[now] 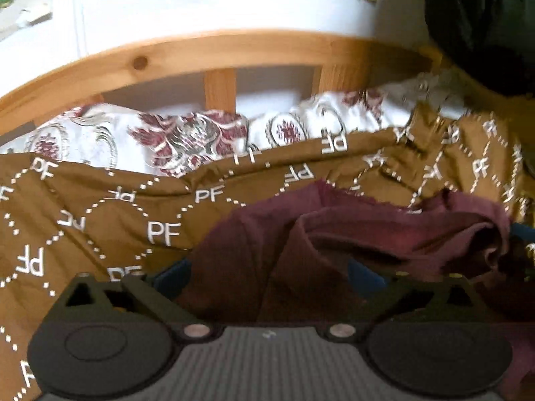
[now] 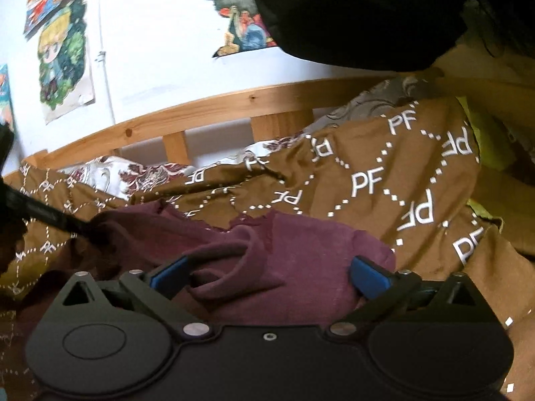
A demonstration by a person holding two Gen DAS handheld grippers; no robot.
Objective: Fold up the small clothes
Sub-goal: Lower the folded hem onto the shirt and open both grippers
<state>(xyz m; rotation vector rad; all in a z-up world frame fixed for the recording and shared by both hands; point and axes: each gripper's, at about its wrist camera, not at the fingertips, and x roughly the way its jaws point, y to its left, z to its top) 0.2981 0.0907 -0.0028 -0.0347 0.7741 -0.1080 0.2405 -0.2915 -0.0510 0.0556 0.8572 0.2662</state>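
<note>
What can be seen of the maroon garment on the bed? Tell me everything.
The maroon garment is a small piece of soft, knit-looking cloth, dark wine red. It lies crumpled, not yet folded flat, on the brown bedspread printed with white PF letters. A rolled, hem-like fold curls across its middle, and its far edge looks ragged. It lies between the spread jaws of the right gripper and the left gripper; neither grips it.
</note>
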